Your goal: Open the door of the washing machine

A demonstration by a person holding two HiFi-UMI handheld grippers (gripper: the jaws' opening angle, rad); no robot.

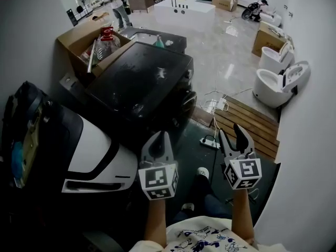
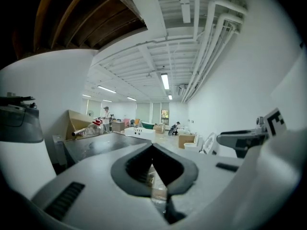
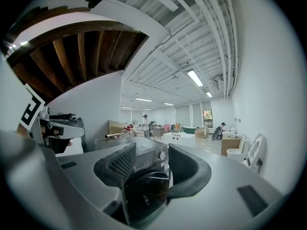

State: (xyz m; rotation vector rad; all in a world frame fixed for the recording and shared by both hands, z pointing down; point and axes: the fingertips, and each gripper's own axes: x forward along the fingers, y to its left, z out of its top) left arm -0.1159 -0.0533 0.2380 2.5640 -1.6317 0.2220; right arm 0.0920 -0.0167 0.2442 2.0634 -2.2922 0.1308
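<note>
Jaws: right gripper (image 1: 232, 133) apart, left gripper (image 1: 160, 135) together, both empty. Washer (image 1: 139, 83) sits at centre of the head view, door (image 1: 185, 106) shut and out of reach. The right gripper view frames the door between its jaws, probably lined up for the approach.

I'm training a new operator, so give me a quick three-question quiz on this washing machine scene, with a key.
1. True or false: the right gripper is touching the washing machine.
2. Which gripper's jaws are together? A: left. B: right. C: both.
3. Fill in: the white toilets stand on the person's ___ side.
Key: 1 false, it hovers short of it. 2 A, the left gripper. 3 right.
</note>
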